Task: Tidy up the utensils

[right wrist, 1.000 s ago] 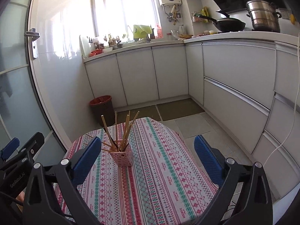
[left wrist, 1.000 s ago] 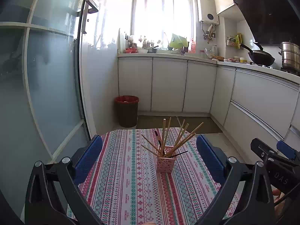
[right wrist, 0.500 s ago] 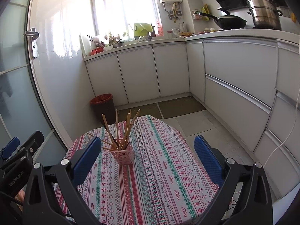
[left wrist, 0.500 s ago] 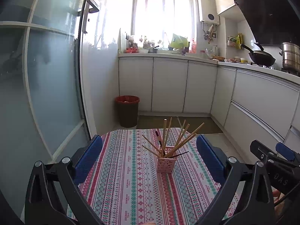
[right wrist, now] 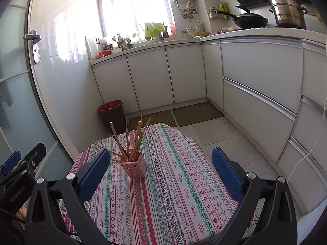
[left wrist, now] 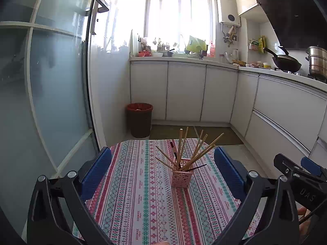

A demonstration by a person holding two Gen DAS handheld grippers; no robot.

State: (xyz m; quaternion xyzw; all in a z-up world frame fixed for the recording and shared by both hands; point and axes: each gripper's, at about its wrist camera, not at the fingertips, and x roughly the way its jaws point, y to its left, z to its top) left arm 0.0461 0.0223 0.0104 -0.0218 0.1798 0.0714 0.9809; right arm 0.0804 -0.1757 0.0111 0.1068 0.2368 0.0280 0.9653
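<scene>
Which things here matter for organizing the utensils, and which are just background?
For the job:
chopsticks, splayed in the pink holder
left gripper and right gripper, both open

Background:
striped tablecloth
red-lined bin
black wok
steel steamer pot

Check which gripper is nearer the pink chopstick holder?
Left, marginally. The pink chopstick holder sits between and just beyond the left gripper jaws. The right gripper is pulled back similarly, holder left of its centre. Both open, neither touching.
</scene>
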